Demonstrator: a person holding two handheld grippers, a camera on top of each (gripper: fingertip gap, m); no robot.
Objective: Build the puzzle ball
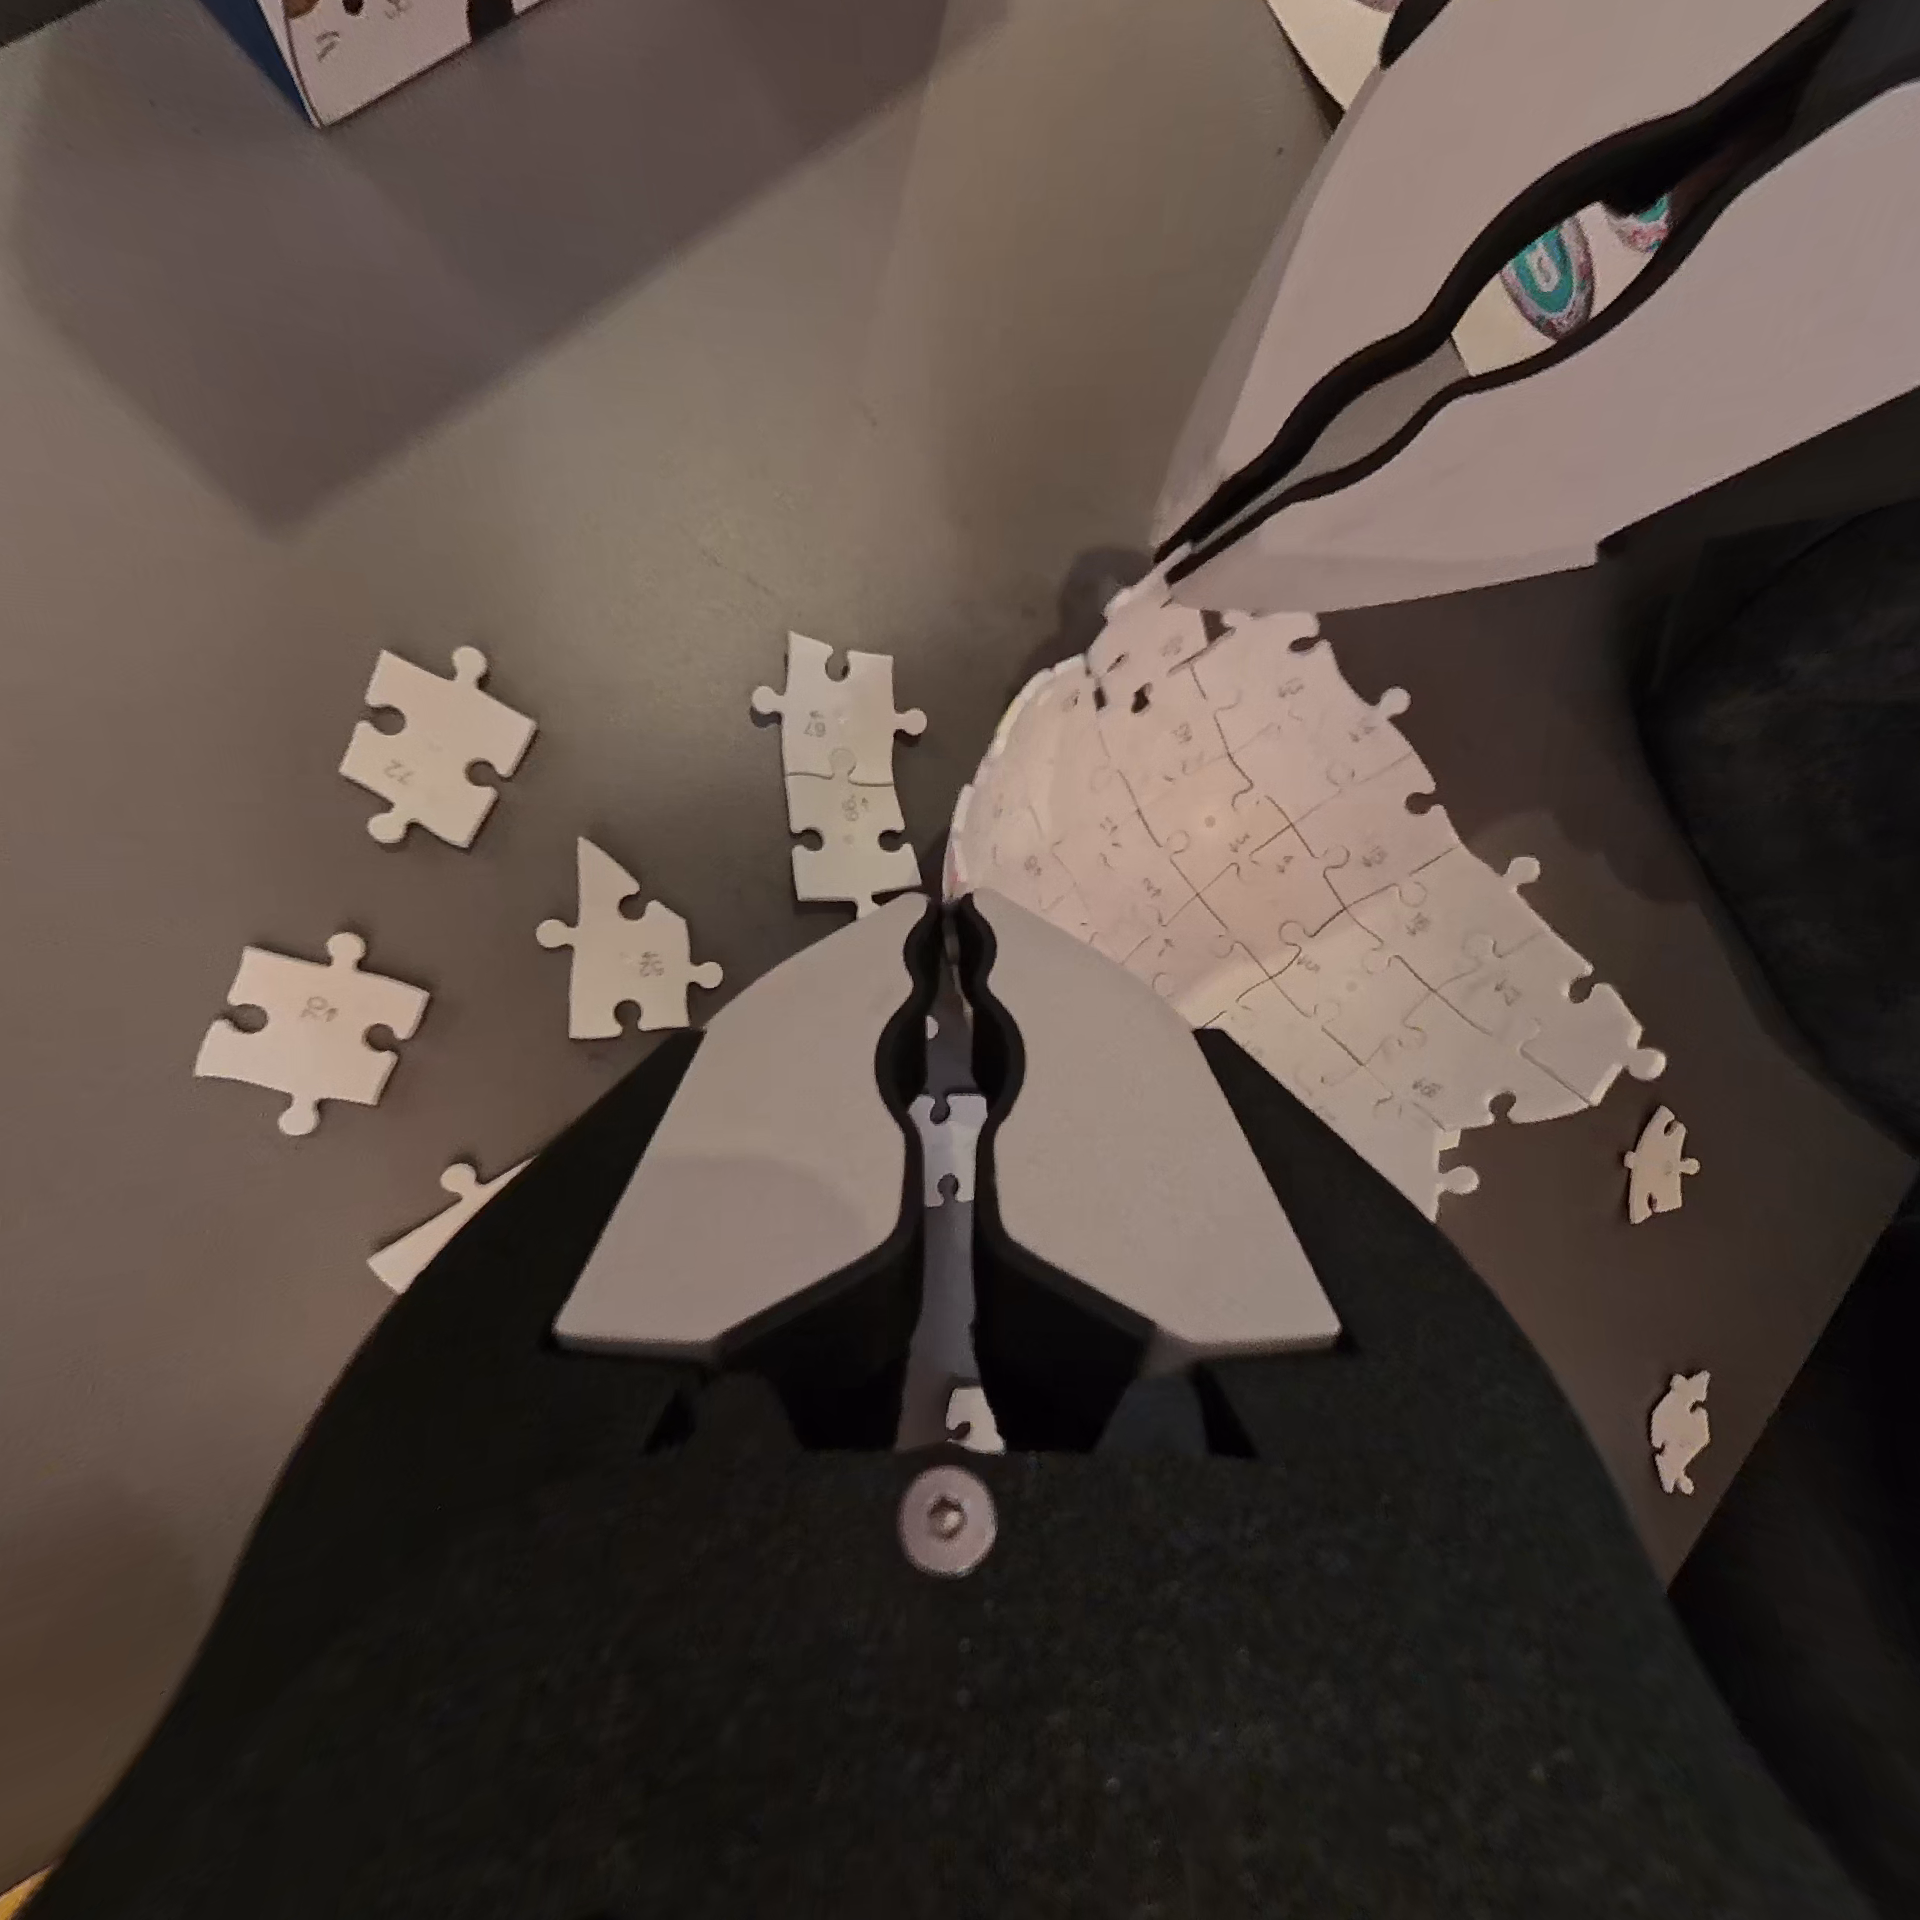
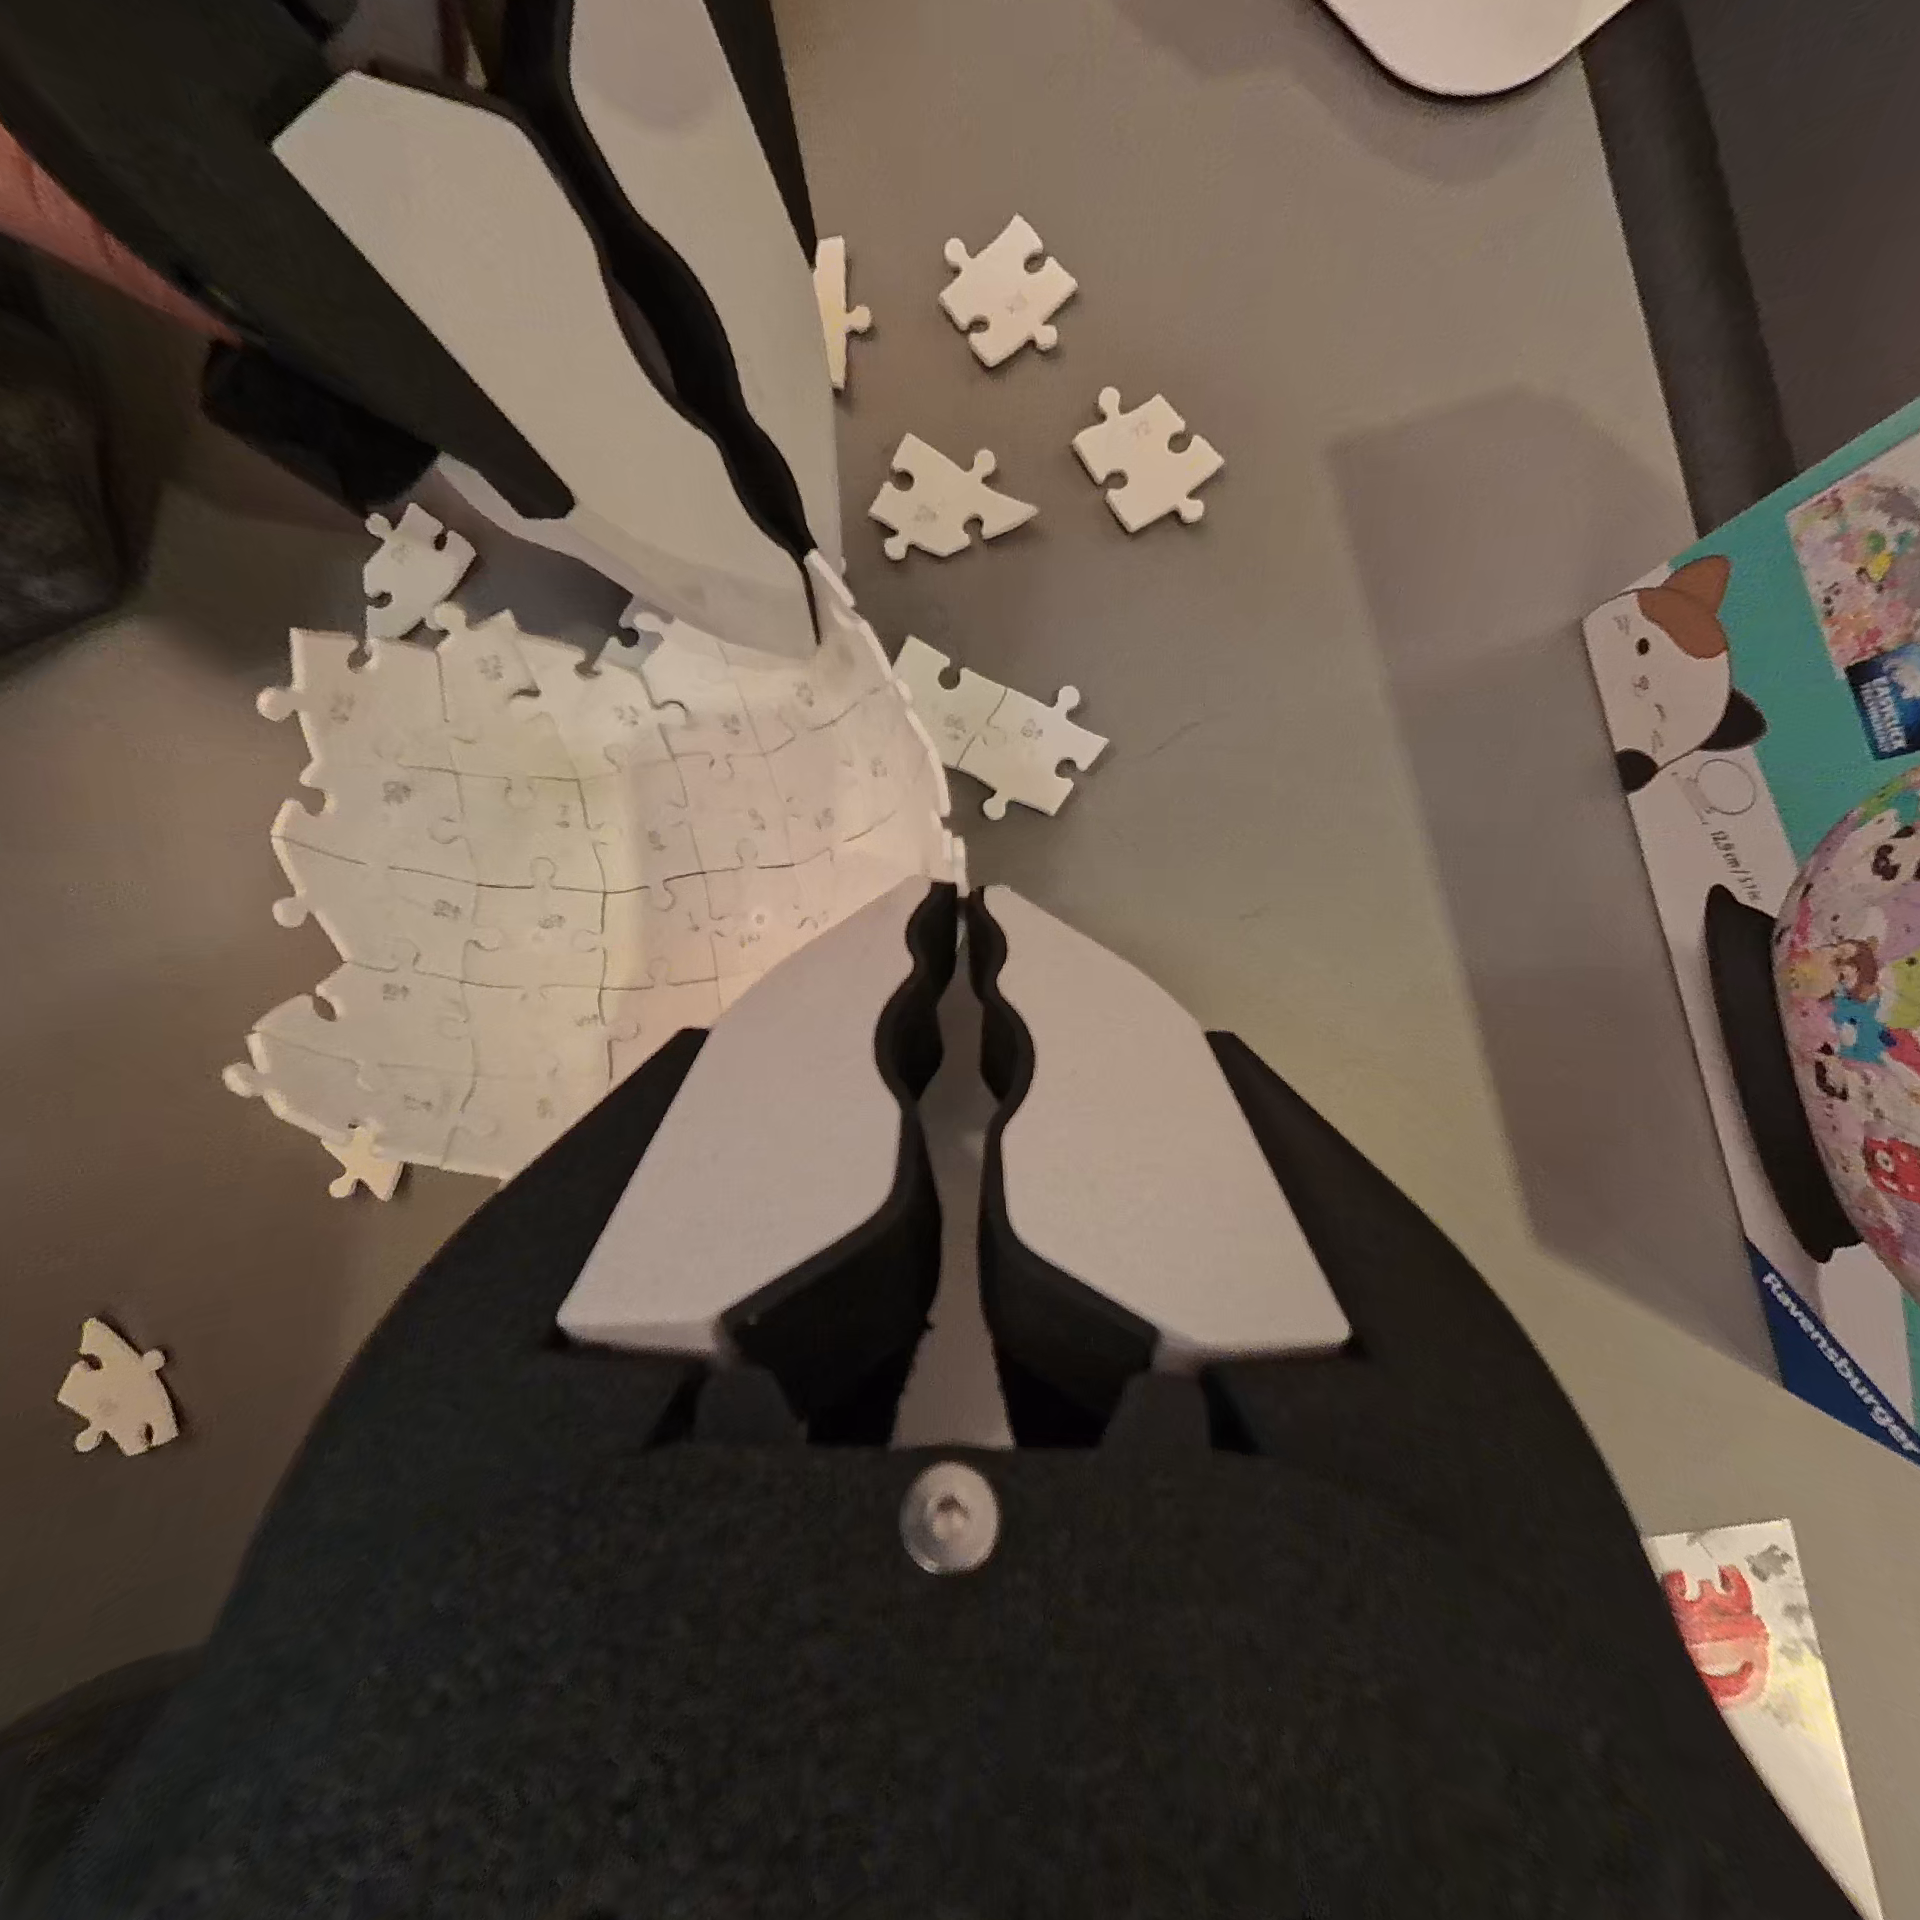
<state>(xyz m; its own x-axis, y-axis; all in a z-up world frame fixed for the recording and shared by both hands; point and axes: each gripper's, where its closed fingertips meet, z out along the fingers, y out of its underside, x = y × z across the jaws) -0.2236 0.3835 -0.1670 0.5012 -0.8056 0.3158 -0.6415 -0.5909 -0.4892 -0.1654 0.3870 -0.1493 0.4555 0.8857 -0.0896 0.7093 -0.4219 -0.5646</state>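
The partly built puzzle ball (image 1: 1299,883) is a curved shell of joined white pieces, with its inner side facing up, on the grey table (image 1: 623,468). It also shows in the right wrist view (image 2: 540,862). My left gripper (image 1: 951,914) is shut on the shell's rim at its left edge. My right gripper (image 2: 961,899) is shut on the rim a little further along, at a piece on the edge. Each gripper shows in the other's view: the right gripper (image 1: 1174,566) and the left gripper (image 2: 816,582). The two grips are close together on the same side of the shell.
Loose white pieces lie left of the shell (image 1: 436,748) (image 1: 312,1023) (image 1: 623,961), with a joined pair (image 1: 847,774) beside the rim. Small pieces (image 1: 1662,1164) (image 2: 114,1387) lie on the other side. The puzzle box (image 2: 1818,935) and a printed leaflet (image 2: 1745,1662) lie to the right. My right fingertips sit around 7 cm from my left ones.
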